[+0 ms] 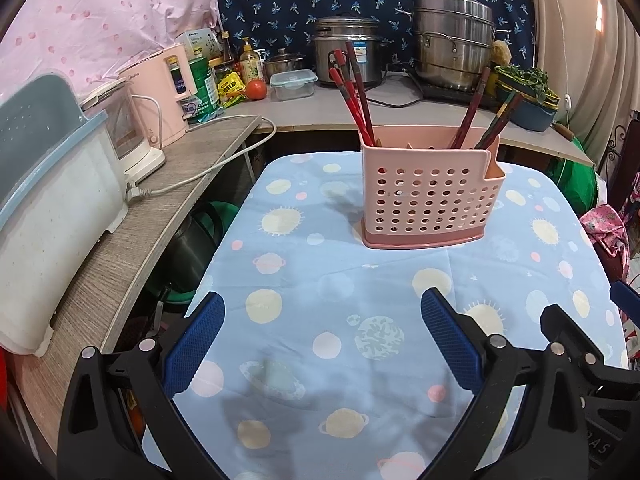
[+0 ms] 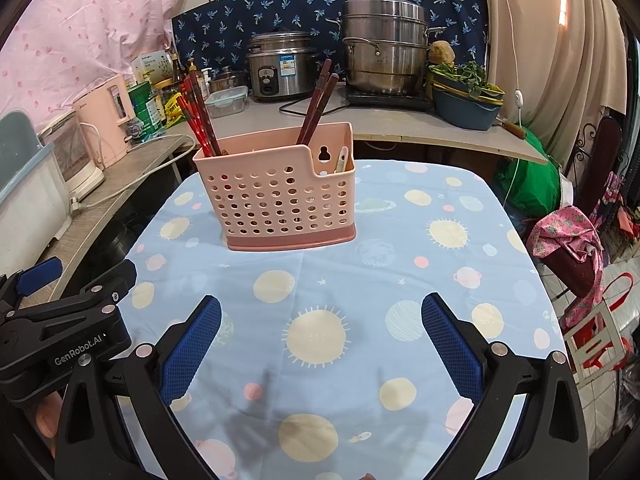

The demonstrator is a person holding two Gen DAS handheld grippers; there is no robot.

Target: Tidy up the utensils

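Both the left hand-held gripper (image 1: 322, 334) and right hand-held gripper (image 2: 321, 334) hover spread and empty; chopsticks already stand in the pink perforated plastic holder (image 2: 280, 204) near the desk's far edge, so sorting seems finished.

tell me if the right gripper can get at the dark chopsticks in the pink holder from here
Probably yes: the right gripper is open, only bare tablecloth lies before the holder, and the dark chopsticks stick up above its rim.

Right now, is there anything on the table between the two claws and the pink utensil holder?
Nothing visible. Only bare tablecloth lies between the open right claw, the open left claw and the holder, which stands upright with chopsticks inside.
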